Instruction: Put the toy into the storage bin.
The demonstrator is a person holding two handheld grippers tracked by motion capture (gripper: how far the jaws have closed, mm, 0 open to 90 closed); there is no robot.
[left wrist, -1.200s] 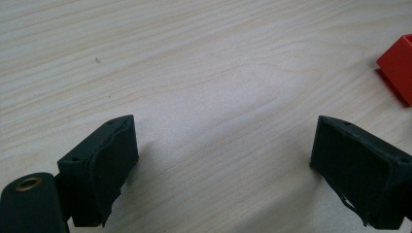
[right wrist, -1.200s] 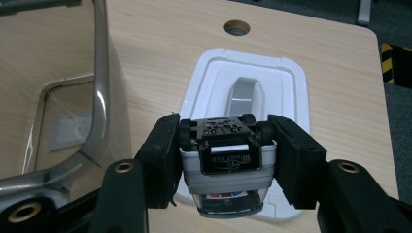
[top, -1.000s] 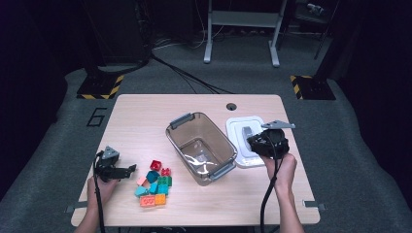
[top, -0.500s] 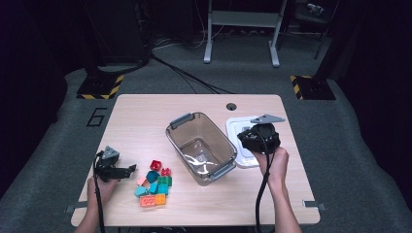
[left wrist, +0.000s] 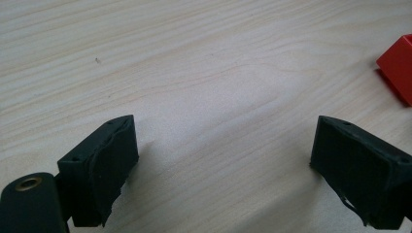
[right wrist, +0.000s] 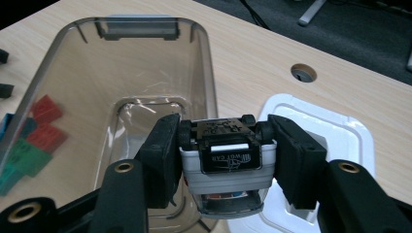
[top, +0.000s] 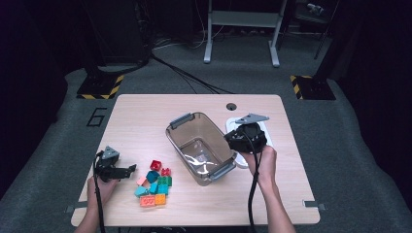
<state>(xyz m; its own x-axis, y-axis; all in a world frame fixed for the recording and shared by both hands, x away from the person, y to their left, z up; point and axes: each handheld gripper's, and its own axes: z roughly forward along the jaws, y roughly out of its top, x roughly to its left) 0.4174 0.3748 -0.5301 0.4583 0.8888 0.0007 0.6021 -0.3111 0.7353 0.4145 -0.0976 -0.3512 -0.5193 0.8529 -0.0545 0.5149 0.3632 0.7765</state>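
**Ana:** Two claws at work, and the right claw [right wrist: 227, 145] is the busy one. It is clenched on a small toy car [right wrist: 228, 160], wheels uppermost, one black pad on each flank.

**Ben:** Where is that car relative to the bin?

**Ana:** In the high view the right claw [top: 245, 138] hangs at the clear plastic bin [top: 201, 145]'s three o'clock rim, above the white lid [top: 266, 131] lying flat on the desk [top: 145, 111]. The car sits over that edge, not yet inside.

**Ben:** So the step is carrying the car across to drop it in?

**Ana:** That is my reading. Next, I'd say, the claw needs to travel toward nine o'clock until the car clears the rim, then lower and release.

**Ben:** And the left claw [top: 124, 171]?

**Ana:** Released, jaws wide apart, nothing between them, low over bare desk. The coloured blocks [top: 154, 184] lie just at its three o'clock, a red block [left wrist: 398, 68] closest.
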